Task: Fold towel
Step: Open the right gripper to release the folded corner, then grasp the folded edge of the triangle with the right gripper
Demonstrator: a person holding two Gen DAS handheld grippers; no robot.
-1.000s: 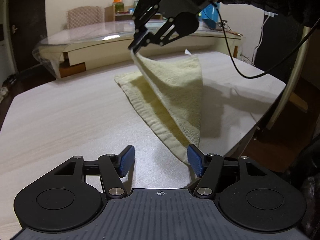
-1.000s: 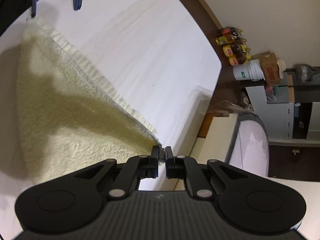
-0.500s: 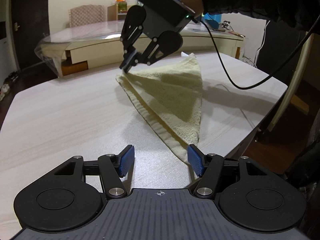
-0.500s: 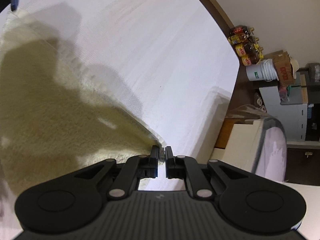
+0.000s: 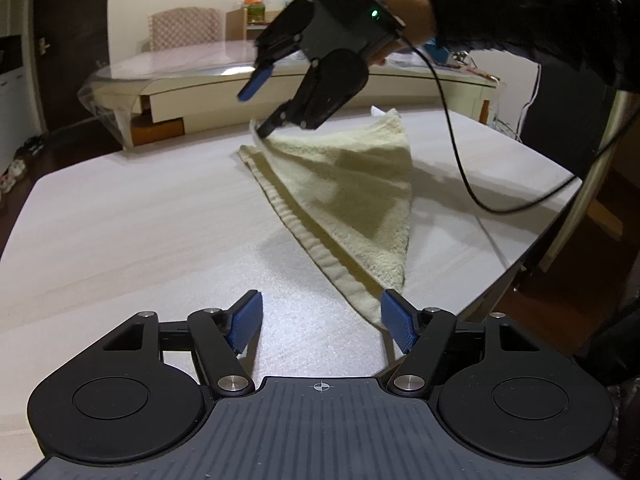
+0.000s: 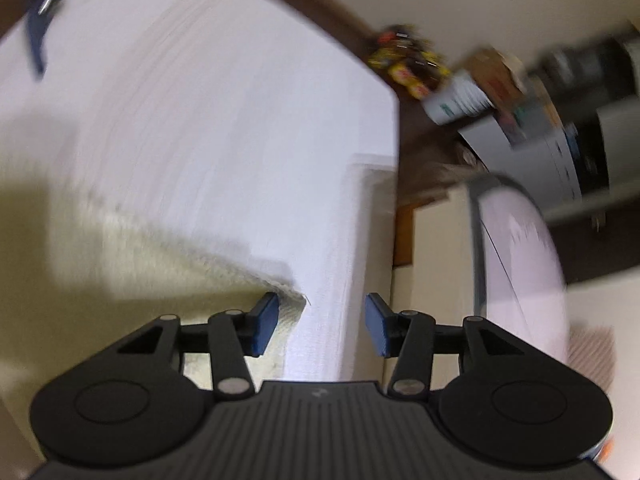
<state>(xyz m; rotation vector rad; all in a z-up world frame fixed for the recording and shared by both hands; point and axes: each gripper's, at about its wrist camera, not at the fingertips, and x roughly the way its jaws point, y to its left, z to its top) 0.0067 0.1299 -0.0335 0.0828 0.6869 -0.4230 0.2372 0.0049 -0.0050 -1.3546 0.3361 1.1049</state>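
Since the earlier frame the right gripper has lowered the towel corner and its jaws have just been opening, nothing clamped. The left gripper jaws stand wide, empty. The pale yellow terry triangle lies on the white bench; its limp ribbed hem could snag the pad and unfold.

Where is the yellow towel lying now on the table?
In the left wrist view, the towel lies folded on the white table, right of centre, between the right gripper and the left gripper.
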